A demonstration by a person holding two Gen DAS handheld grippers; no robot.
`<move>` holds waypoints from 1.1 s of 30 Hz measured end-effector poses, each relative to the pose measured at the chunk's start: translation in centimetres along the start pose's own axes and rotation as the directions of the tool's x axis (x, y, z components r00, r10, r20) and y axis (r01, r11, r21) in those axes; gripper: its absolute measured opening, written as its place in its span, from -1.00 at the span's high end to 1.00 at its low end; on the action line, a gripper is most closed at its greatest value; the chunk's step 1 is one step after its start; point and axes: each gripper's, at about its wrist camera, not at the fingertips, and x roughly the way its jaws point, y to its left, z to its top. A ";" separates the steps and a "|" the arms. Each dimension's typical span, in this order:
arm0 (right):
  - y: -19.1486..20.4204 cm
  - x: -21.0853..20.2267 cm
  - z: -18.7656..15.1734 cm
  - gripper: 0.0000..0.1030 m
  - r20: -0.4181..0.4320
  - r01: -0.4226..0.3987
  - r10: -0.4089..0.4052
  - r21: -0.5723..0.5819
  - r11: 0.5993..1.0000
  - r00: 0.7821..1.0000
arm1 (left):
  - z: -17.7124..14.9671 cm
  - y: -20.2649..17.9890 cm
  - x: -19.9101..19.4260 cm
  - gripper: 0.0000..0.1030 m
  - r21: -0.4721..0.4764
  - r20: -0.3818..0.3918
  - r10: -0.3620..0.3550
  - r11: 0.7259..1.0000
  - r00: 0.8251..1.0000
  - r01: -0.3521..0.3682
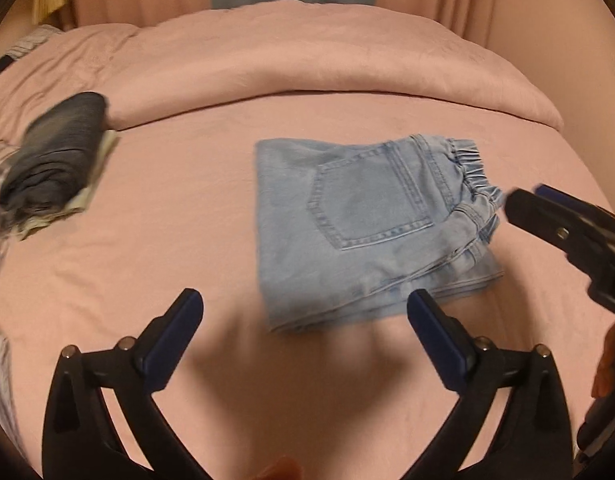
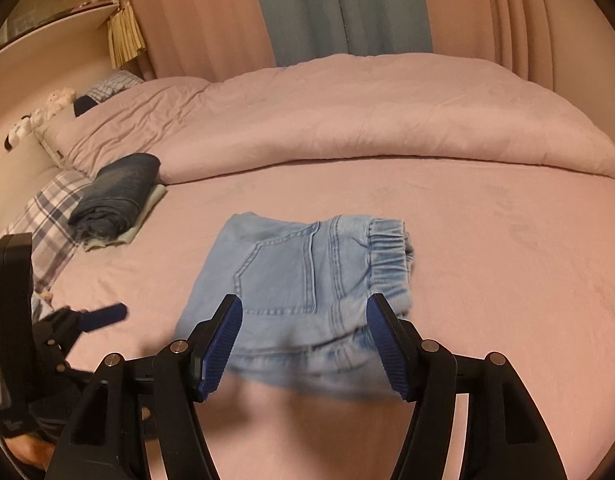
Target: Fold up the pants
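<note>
Light blue denim pants (image 1: 371, 216) lie folded into a compact rectangle on the pink bed sheet (image 1: 179, 216), back pocket up and elastic waistband to the right. My left gripper (image 1: 305, 298) stands wide open at the pants' near left corner, with its pads touching nothing. In the right wrist view the pants (image 2: 299, 264) lie just beyond my right gripper (image 2: 304, 300), whose jaws are open over the near edge without pressing on the cloth. The right gripper (image 1: 523, 204) also shows by the waistband, and one finger of the left gripper (image 2: 107, 314) shows at the left.
A stack of folded clothes topped by dark jeans (image 1: 59, 156) (image 2: 115, 200) sits at the left beside a plaid pillow (image 2: 51, 216). A rolled-back pink duvet (image 1: 307, 64) crosses the far half of the bed. Curtains hang behind.
</note>
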 end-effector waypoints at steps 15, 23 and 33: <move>2.3 -8.2 0.1 -0.82 -0.022 0.104 -0.104 0.001 0.995 0.994 | 0.5 -1.2 -9.4 -0.99 -0.031 0.000 0.044 0.999 0.999 -0.044; 2.7 -11.3 0.1 -0.82 -0.008 0.110 -0.110 0.003 0.994 0.994 | 0.8 -2.3 -11.7 -0.99 -0.028 -0.015 0.098 0.995 0.995 -0.098; 3.1 -13.2 0.3 -0.82 0.014 0.095 -0.095 -0.008 0.995 0.995 | 1.1 -3.2 -13.7 -0.99 -0.027 0.007 0.100 0.995 0.995 -0.100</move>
